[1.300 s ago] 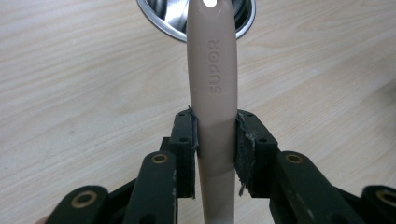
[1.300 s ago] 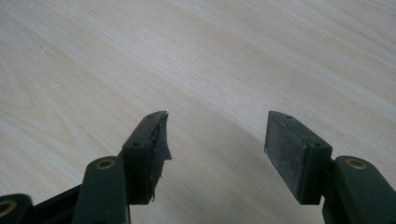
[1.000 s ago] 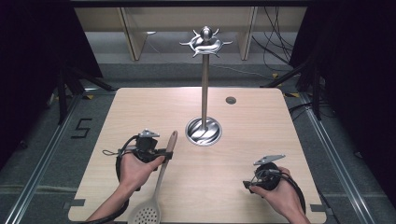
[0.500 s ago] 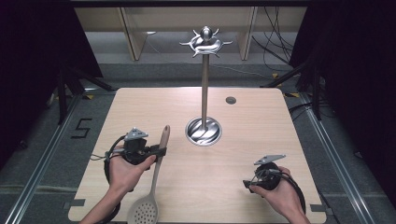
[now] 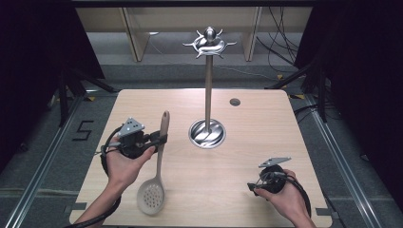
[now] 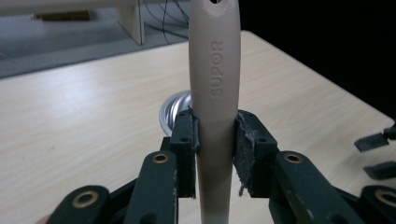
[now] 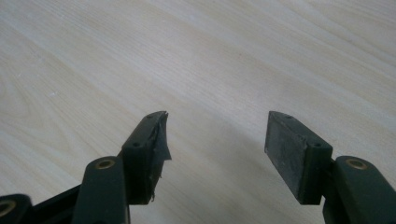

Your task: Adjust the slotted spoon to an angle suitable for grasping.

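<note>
On clamped spoon handle (image 6: 214, 93): "SUPOR", seemingly.

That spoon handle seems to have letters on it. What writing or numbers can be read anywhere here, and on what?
"SUPOR": raised letters running along the beige spoon handle, held between the left gripper jaws.
"5": dark numeral marked on the grey floor left of the table.
No other writing can be read.

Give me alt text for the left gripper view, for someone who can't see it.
The left tool is shut on the beige handle of a slotted spoon, embossed SUPOR, which runs up the middle of the picture. Behind it lie the light wooden table and part of a shiny metal stand base.
</note>
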A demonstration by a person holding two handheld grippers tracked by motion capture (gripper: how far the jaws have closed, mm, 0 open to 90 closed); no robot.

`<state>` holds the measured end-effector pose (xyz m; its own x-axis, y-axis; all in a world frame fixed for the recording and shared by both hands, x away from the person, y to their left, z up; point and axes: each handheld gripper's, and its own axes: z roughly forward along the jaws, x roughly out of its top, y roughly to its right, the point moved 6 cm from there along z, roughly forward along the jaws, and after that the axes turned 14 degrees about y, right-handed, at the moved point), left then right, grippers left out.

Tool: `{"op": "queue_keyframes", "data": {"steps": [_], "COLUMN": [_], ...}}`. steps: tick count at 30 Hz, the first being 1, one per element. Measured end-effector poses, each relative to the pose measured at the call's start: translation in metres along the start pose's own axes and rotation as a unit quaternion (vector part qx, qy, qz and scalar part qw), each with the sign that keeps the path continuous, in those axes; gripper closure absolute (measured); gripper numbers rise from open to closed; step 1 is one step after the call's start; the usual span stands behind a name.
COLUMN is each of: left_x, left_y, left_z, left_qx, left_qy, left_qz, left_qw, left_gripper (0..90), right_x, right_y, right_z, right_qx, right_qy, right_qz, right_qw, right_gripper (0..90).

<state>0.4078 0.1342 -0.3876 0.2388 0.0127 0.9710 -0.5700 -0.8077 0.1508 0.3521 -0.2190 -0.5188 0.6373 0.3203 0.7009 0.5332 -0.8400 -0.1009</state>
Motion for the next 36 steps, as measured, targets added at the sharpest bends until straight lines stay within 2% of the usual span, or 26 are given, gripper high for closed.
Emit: {"op": "queue_keyframes", "data": {"steps": [2, 3, 4, 6, 8, 9, 12, 14, 17, 22, 24, 25, 36], "left_x": [0.009, 0.014, 0.019, 0.028, 0.037, 0.044, 0.050, 0.055, 0.060, 0.065, 0.067, 0.068, 0.078], "left_y": [-0.002, -0.003, -0.003, -0.003, -0.001, 0.002, 0.004, 0.006, 0.009, 0.015, 0.016, 0.017, 0.015], "left_z": [0.001, 0.003, 0.004, 0.008, 0.013, 0.016, 0.020, 0.024, 0.028, 0.033, 0.035, 0.035, 0.034], "left_qx": [-0.003, -0.003, -0.001, -0.001, 0.001, 0.002, 0.002, -0.001, -0.006, -0.012, -0.015, -0.016, -0.020], "left_qy": [0.009, 0.022, 0.029, 0.044, 0.067, 0.079, 0.087, 0.095, 0.100, 0.106, 0.109, 0.109, 0.116], "left_qz": [0.010, 0.009, 0.011, 0.014, 0.016, 0.026, 0.030, 0.024, 0.020, 0.021, 0.020, 0.021, 0.022], "left_qw": [0.9999, 0.9997, 0.9995, 0.9989, 0.9976, 0.9966, 0.9957, 0.9952, 0.9947, 0.9941, 0.9937, 0.9937, 0.9928], "left_gripper": [70.0, 70.0, 70.0, 70.0, 70.0, 70.0, 70.0, 70.0, 70.0, 70.0, 70.1, 70.0, 70.0], "right_x": [0.000, 0.000, 0.000, 0.001, 0.001, 0.000, 0.001, 0.001, 0.001, 0.002, 0.002, 0.002, 0.002], "right_y": [0.000, 0.001, 0.003, 0.003, 0.003, 0.003, 0.004, 0.004, 0.006, 0.007, 0.007, 0.008, 0.009], "right_z": [0.000, 0.000, 0.001, 0.001, 0.001, 0.000, 0.000, 0.000, 0.001, -0.002, -0.001, -0.003, -0.006], "right_qx": [-0.001, 0.000, 0.002, 0.001, -0.002, -0.003, -0.004, -0.006, -0.003, -0.008, -0.009, -0.009, -0.017], "right_qy": [0.001, 0.001, 0.006, 0.007, 0.006, 0.004, 0.006, 0.011, 0.018, 0.021, 0.034, 0.027, 0.032], "right_qz": [0.001, 0.000, -0.011, -0.009, -0.001, 0.002, -0.002, 0.001, -0.004, 0.008, 0.015, 0.013, 0.021], "right_qw": [1.0000, 1.0000, 0.9999, 0.9999, 1.0000, 1.0000, 1.0000, 0.9999, 0.9998, 0.9997, 0.9993, 0.9995, 0.9991], "right_gripper": [39.6, 39.6, 39.6, 39.6, 39.6, 39.6, 39.6, 39.6, 39.6, 39.8, 39.7, 39.8, 39.7]}}
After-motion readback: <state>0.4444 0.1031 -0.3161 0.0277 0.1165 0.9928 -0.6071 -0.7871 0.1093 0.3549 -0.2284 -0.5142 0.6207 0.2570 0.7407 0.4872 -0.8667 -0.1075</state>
